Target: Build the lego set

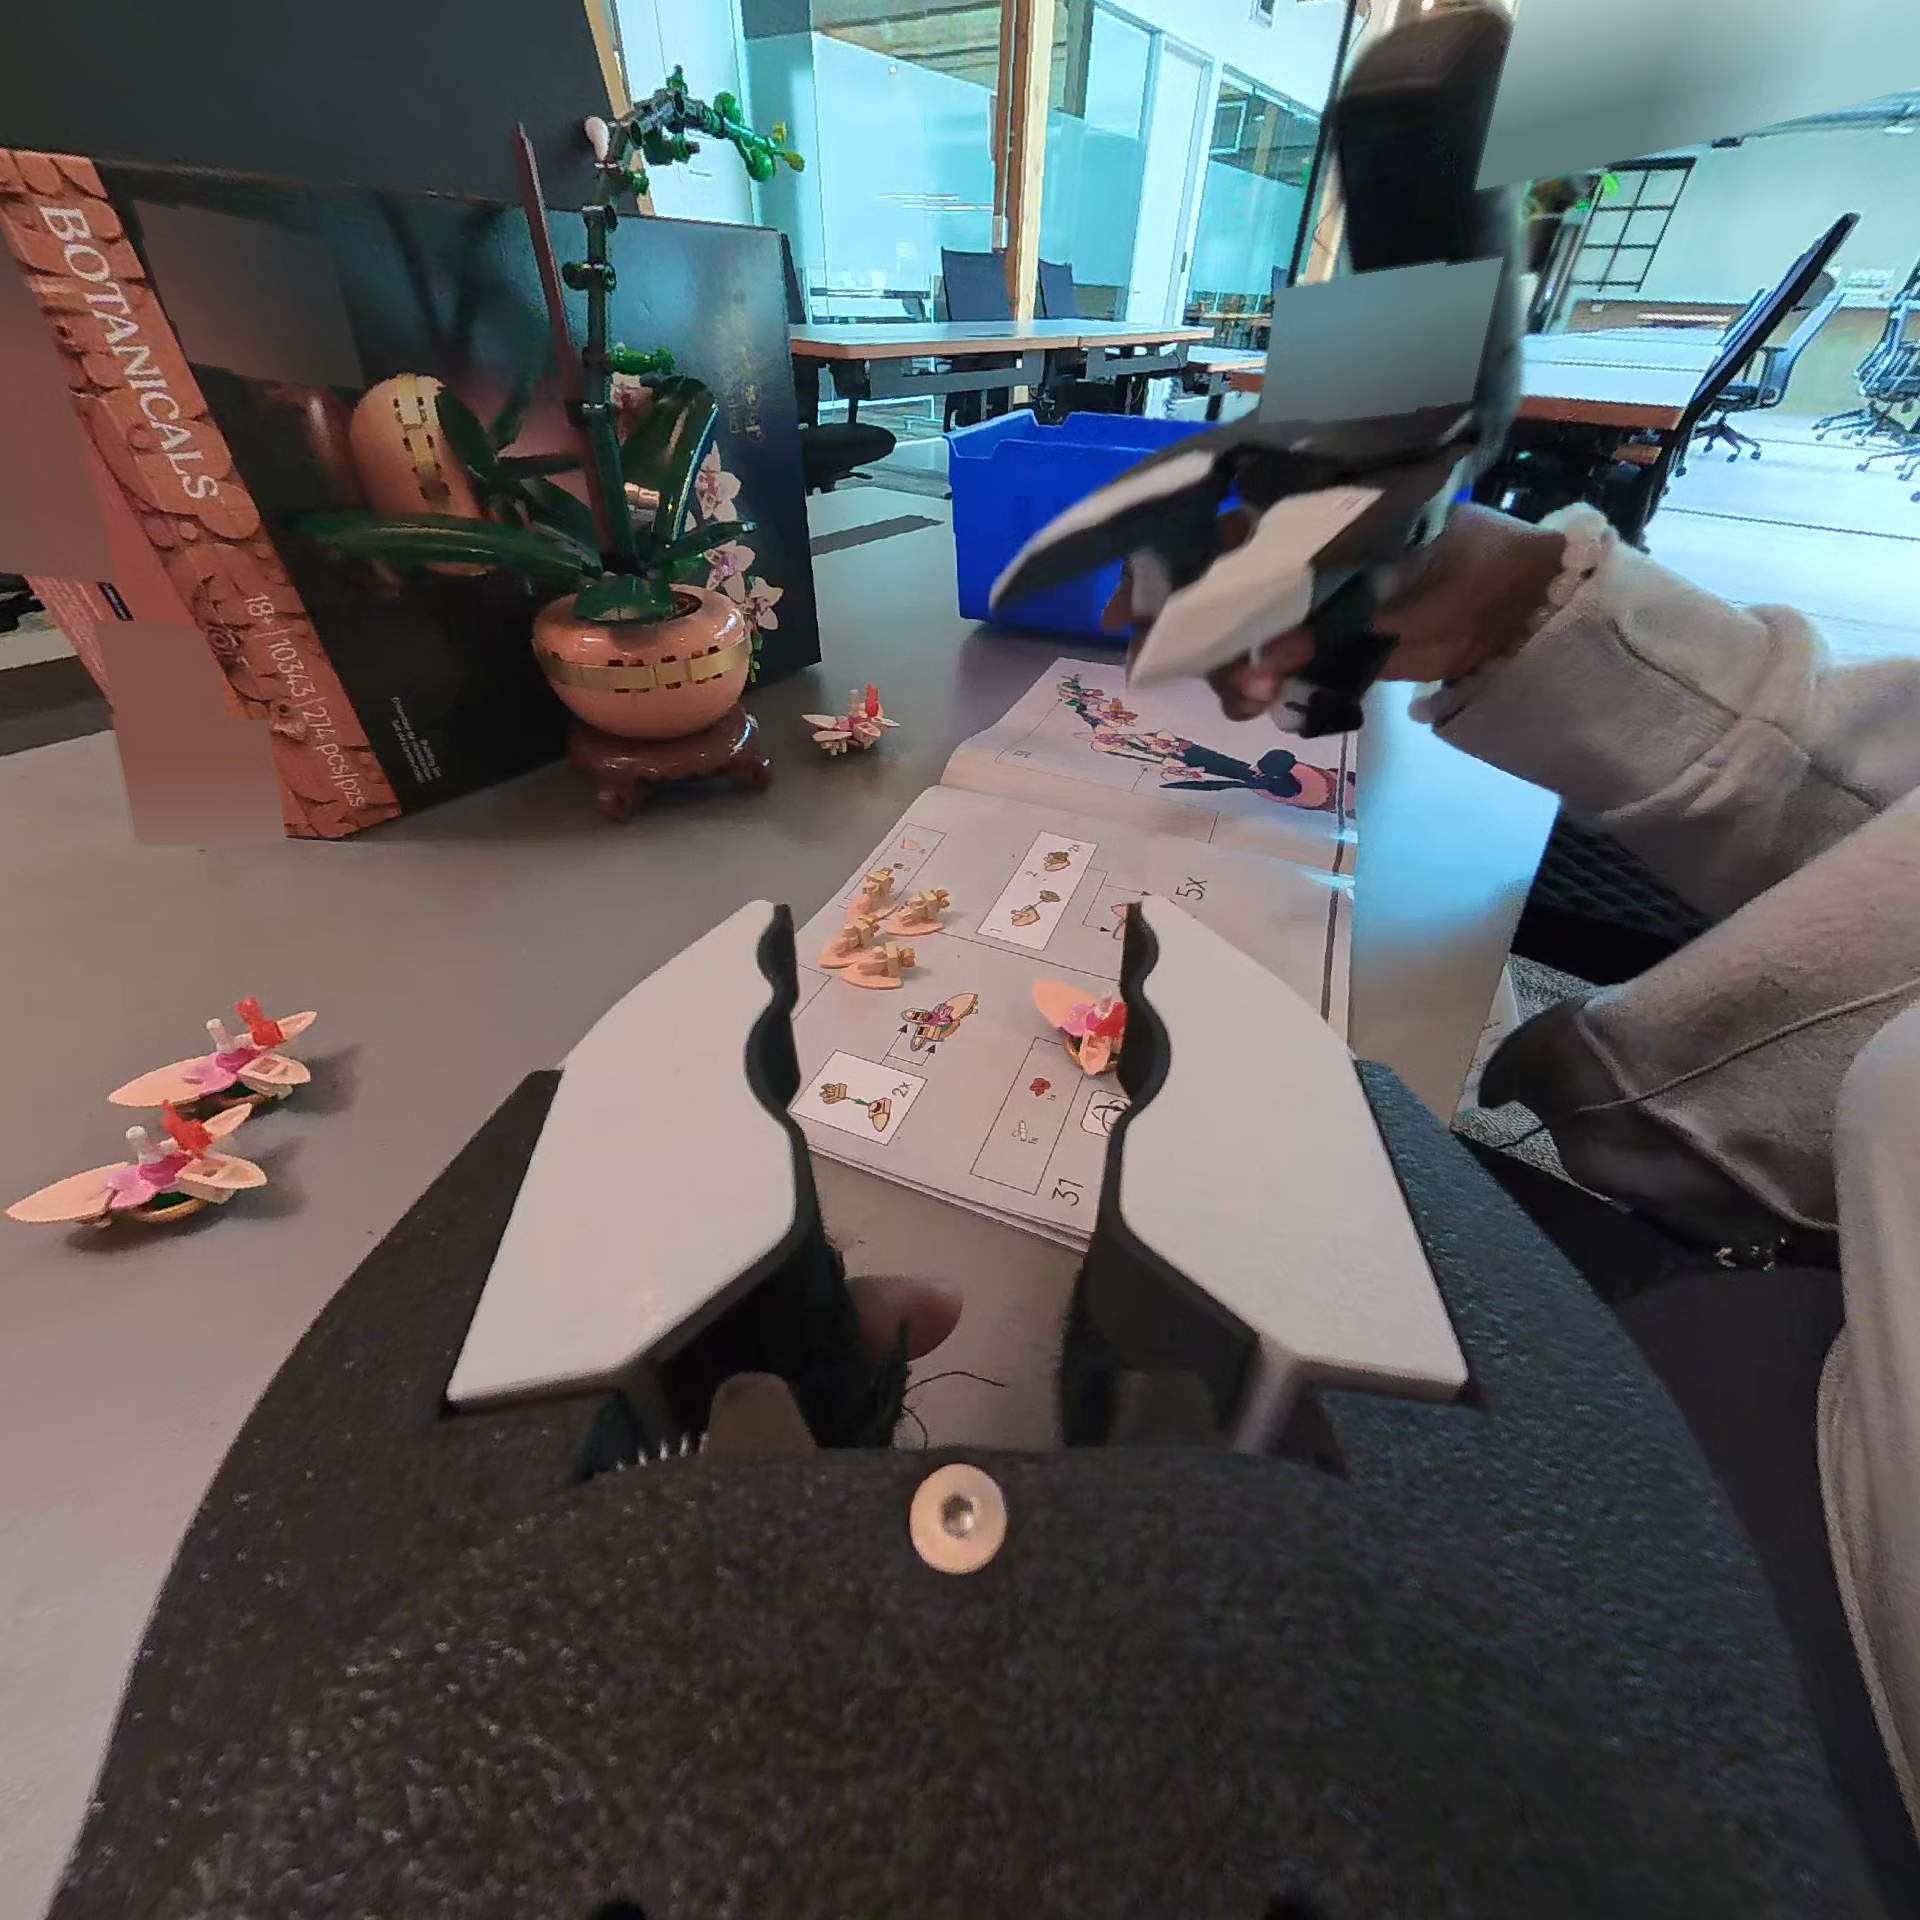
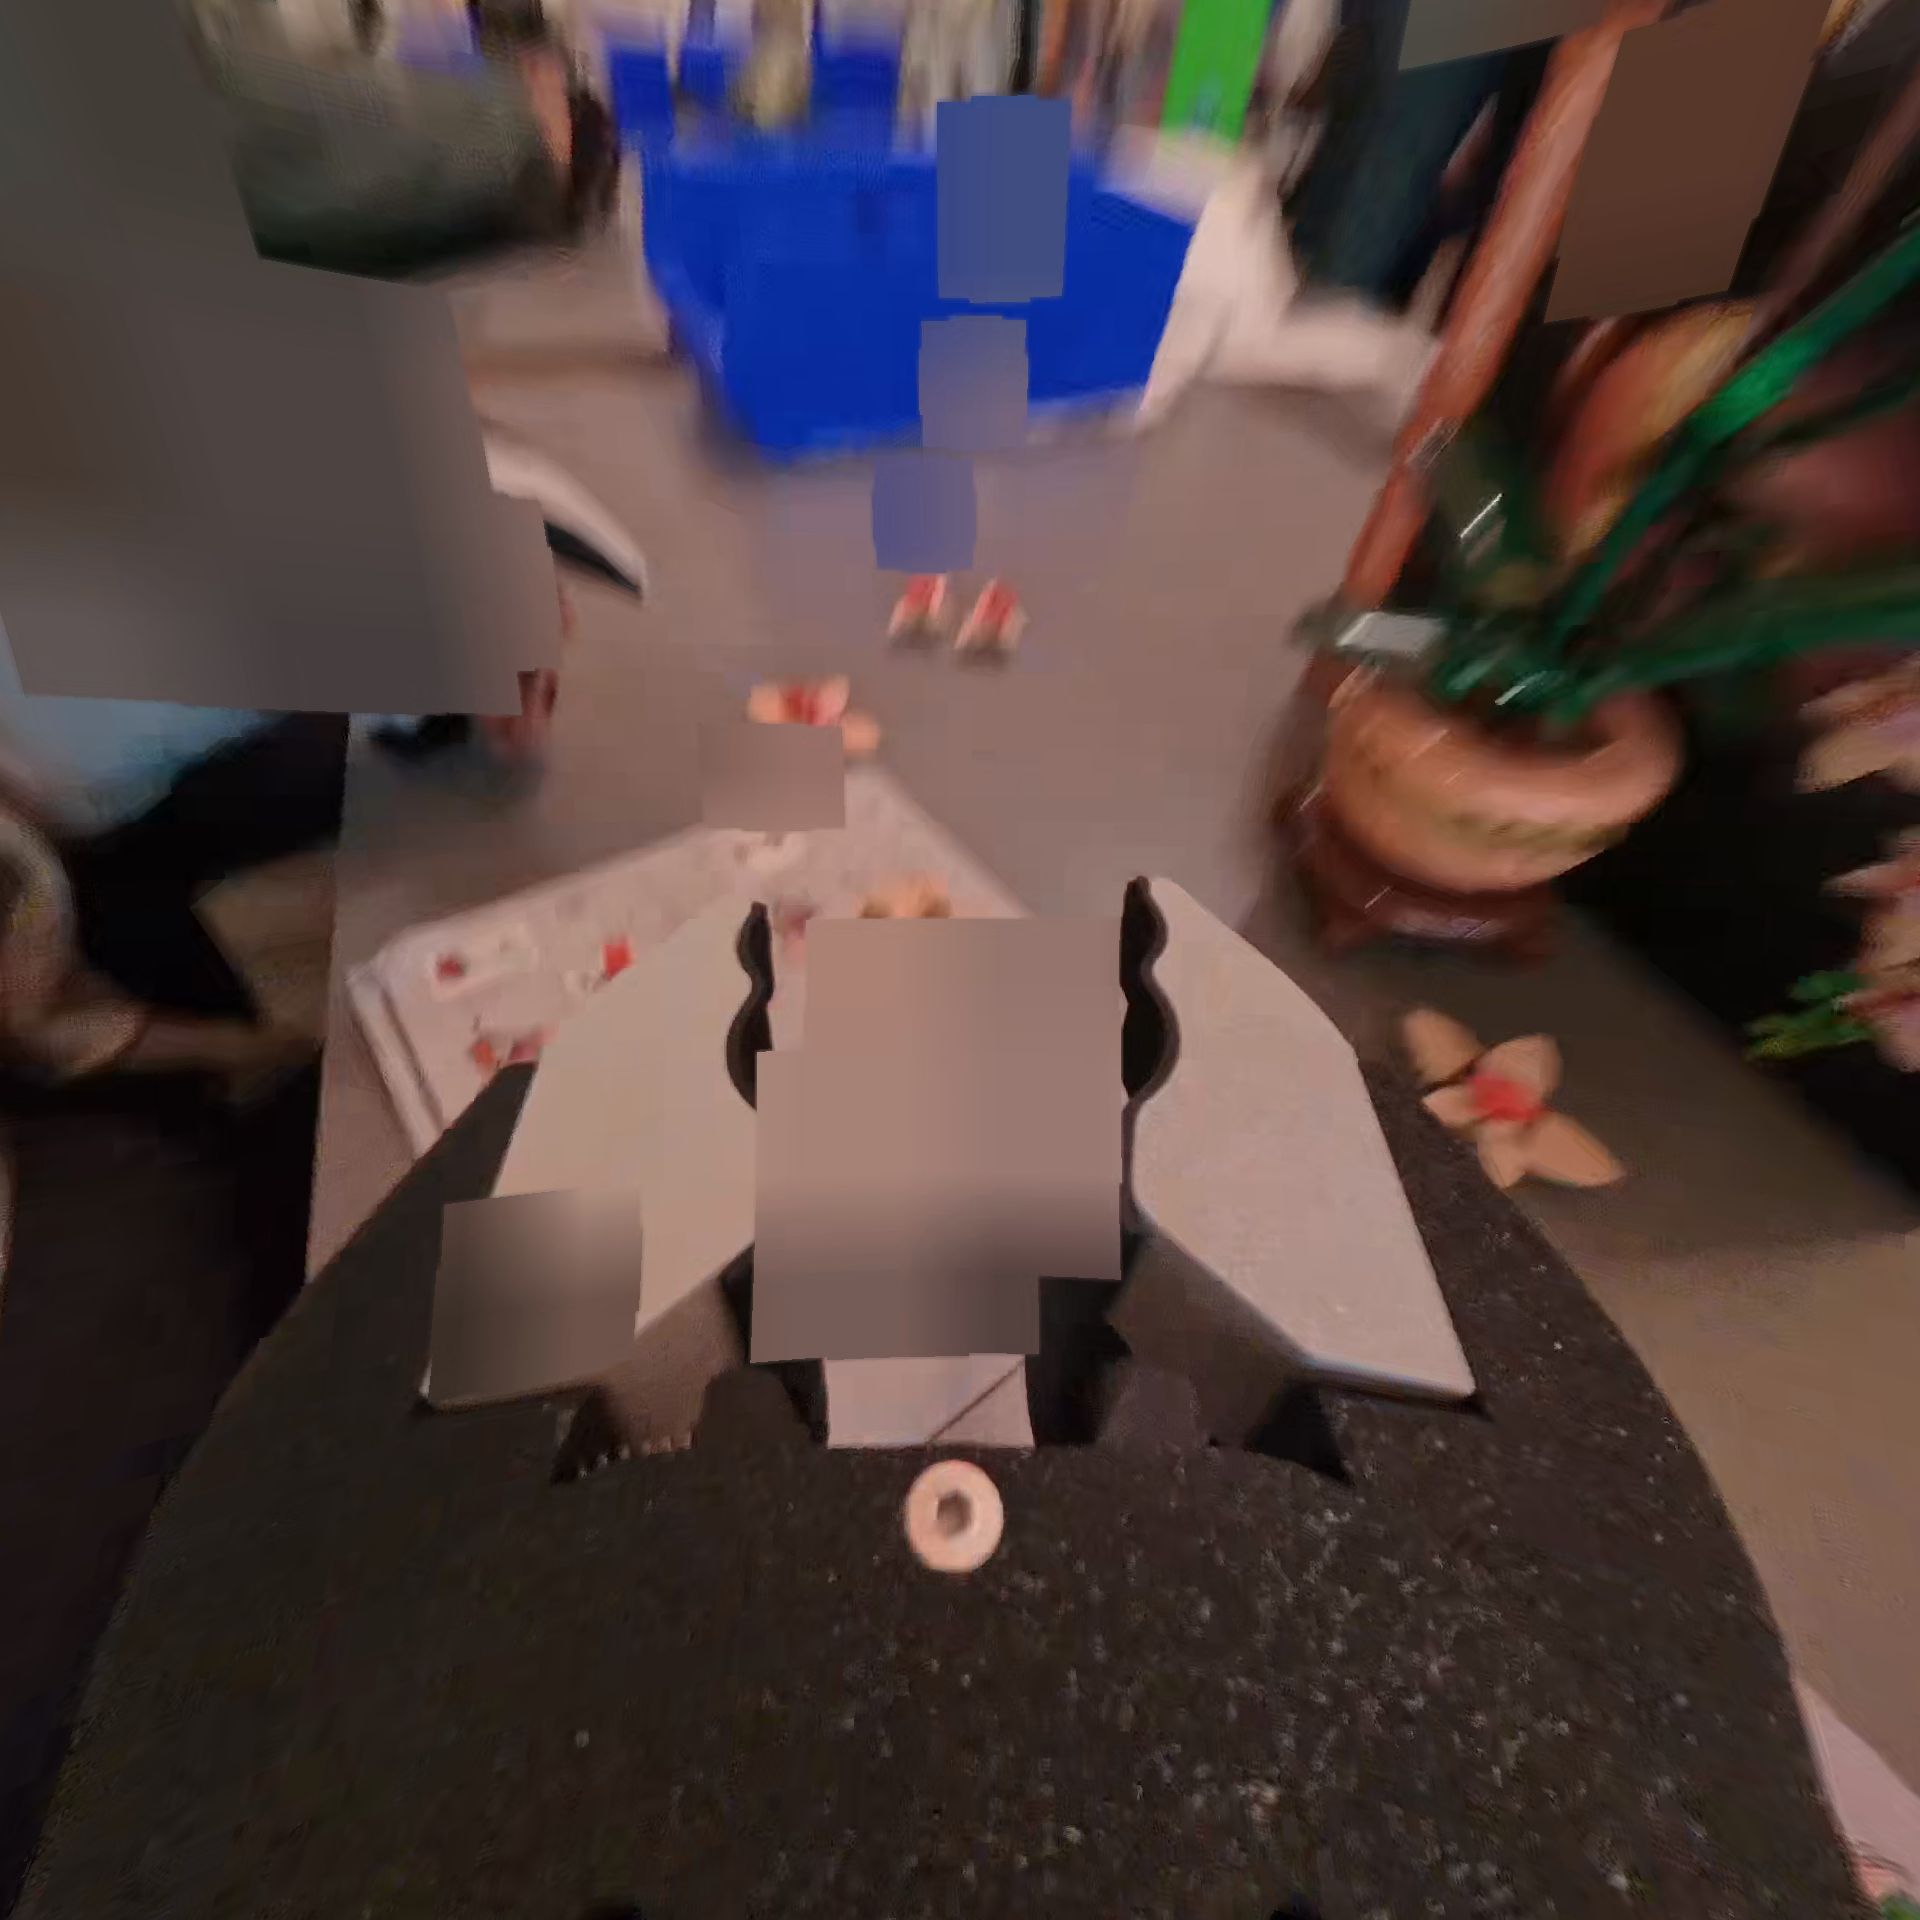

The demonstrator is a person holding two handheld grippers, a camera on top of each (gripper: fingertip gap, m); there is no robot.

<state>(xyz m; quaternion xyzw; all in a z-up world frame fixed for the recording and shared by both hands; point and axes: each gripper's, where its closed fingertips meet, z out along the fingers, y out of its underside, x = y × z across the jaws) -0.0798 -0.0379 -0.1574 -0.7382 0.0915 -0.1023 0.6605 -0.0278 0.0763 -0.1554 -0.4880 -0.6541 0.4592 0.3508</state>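
Note:
My left gripper [image 1: 956, 935] is open and empty, low over the open instruction booklet [image 1: 1049, 1132]. Several small tan petal pieces [image 1: 883, 930] lie on the page, and a pink flower [image 1: 1081, 1023] lies just inside my right fingertip. Two more flowers [image 1: 223, 1060] [image 1: 145, 1179] lie on the table at the left, and another [image 1: 852, 722] lies by the orchid pot [image 1: 644, 655]. My right gripper [image 1: 1065, 634] is held in the air above the booklet, jaws apart. Its own view is blurred; it [image 2: 945, 904] is open, with a flower [image 2: 1507, 1112] at its right.
The set's box [image 1: 260, 520] stands behind the built orchid stem [image 1: 597, 312]. A blue bin [image 1: 1039, 499] sits at the back and also shows in the right wrist view [image 2: 831, 260]. A person's sleeve [image 1: 1662, 707] crosses the right side. The pot [image 2: 1475, 790] is close on the right. The pink flower [image 1: 1081, 1023] sits 9 cm or so from the ends of my left fingers. The orchid pot [image 1: 644, 655] is about 12 cm from my right fingertips and 20 cm from my left. It is also in sight in the right wrist view [image 2: 1363, 716].

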